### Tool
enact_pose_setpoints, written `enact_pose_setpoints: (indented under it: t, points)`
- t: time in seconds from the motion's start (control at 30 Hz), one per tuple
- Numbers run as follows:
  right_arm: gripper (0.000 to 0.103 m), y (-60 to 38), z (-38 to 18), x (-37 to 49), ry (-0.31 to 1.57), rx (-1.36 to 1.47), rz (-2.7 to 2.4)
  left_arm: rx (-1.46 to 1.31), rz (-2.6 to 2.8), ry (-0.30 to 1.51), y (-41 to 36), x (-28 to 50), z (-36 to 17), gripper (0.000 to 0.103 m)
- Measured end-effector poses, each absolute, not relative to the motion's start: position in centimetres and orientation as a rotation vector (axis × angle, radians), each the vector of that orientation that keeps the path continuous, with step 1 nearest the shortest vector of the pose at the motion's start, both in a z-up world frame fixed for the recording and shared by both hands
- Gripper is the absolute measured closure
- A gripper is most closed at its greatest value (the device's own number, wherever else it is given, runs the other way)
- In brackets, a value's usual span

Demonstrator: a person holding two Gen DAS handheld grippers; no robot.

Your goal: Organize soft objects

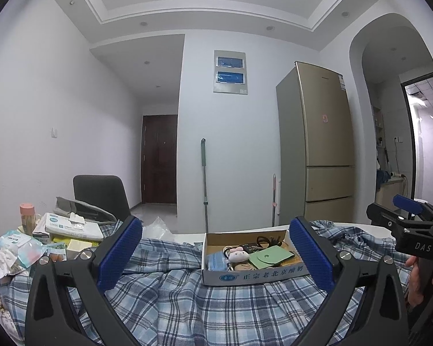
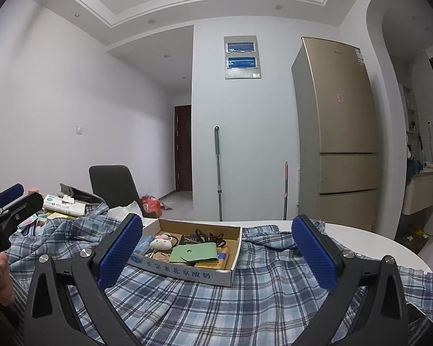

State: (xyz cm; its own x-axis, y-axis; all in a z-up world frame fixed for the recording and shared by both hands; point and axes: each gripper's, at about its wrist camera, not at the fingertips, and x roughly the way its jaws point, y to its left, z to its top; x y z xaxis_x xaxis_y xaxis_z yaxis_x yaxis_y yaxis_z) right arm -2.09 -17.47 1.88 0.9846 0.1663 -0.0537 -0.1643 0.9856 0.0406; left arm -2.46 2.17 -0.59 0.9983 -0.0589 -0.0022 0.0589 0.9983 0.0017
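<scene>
A blue and white plaid shirt (image 1: 187,297) lies spread and rumpled over the white table; it also shows in the right wrist view (image 2: 245,297). A shallow cardboard box (image 1: 257,276) rests on it, holding a small white plush toy (image 1: 238,255), a green pouch (image 1: 271,256) and cables. The box (image 2: 187,269), plush (image 2: 162,242) and pouch (image 2: 194,253) show in the right wrist view. My left gripper (image 1: 216,256) is open and empty, hovering above the shirt just before the box. My right gripper (image 2: 216,256) is open and empty, also before the box.
Left of the shirt lie a tissue pack (image 1: 72,226), packets (image 1: 17,245) and a toothpick jar (image 1: 28,216). A dark chair (image 1: 101,193) stands behind the table. A fridge (image 2: 340,132) and mops (image 2: 218,173) stand at the far wall. The table edge (image 2: 389,245) curves on the right.
</scene>
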Motion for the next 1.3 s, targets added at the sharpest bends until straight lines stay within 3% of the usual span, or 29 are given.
enact_pose_setpoints:
  t: [1.3]
  points:
    - [0.0, -18.07, 2.24, -2.45, 0.044, 0.062, 0.148, 0.002, -0.041, -0.009, 2.1, -2.64, -0.72, 0.0]
